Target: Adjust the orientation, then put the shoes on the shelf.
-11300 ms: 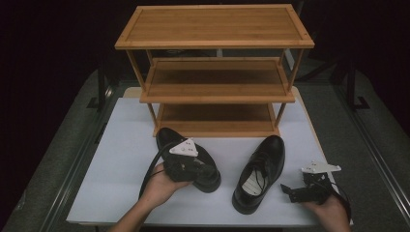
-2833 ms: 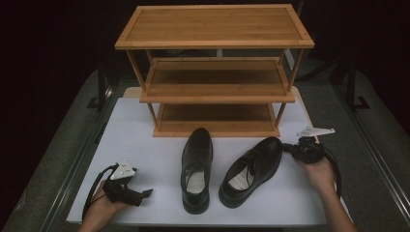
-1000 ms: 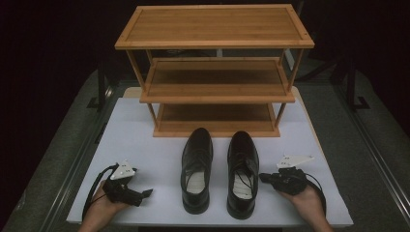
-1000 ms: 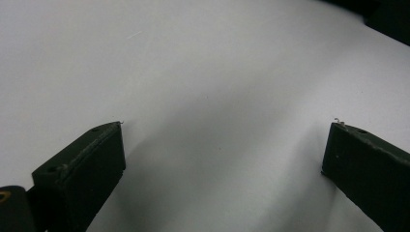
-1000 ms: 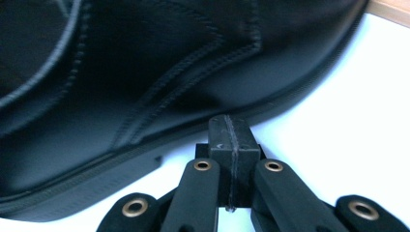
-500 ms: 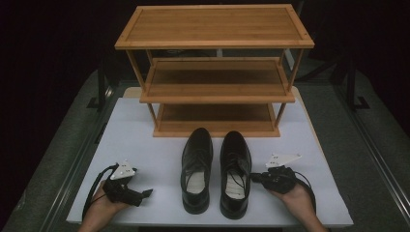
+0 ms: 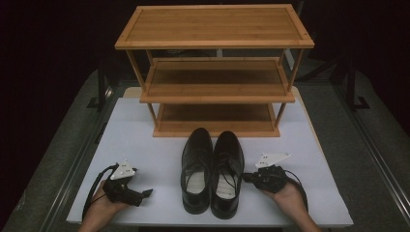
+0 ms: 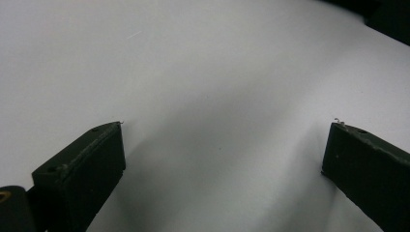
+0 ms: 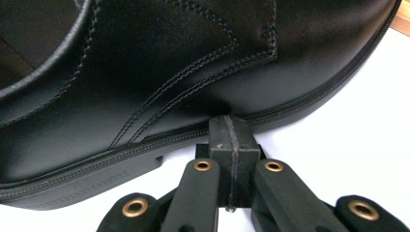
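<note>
Shoe rack (image 7: 215,77): three wooden tiers at the far side of the tabletop (image 7: 140,140); all three shelves bare.

Left shoe (image 7: 196,171): black leather lace-up, standing on the tabletop just in front of the rack's bottom tier, toe toward it.

Right shoe (image 7: 227,174): its mate, parallel and touching or nearly touching it along the inner side. In the right gripper view its outer flank and sole edge (image 9: 193,87) loom directly ahead of my jaws.

Right gripper (image 7: 249,178): I hold it low on the tabletop, jaws clenched together with nothing between them, their joined tip set against the sole edge of the right shoe near the instep (image 9: 231,133). I judge the step in hand to be nudging this shoe sideways to pair it with the other, and that step looks close to done.

Left gripper (image 7: 145,193): resting at the near left of the tabletop, well apart from the shoes; jaws released wide over bare white surface (image 8: 217,145).

Next move, as I read it: back the right gripper off, spread its jaws, and take a shoe by the heel collar or the side wall to lift it toward a shelf, keeping the pair aligned.
</note>
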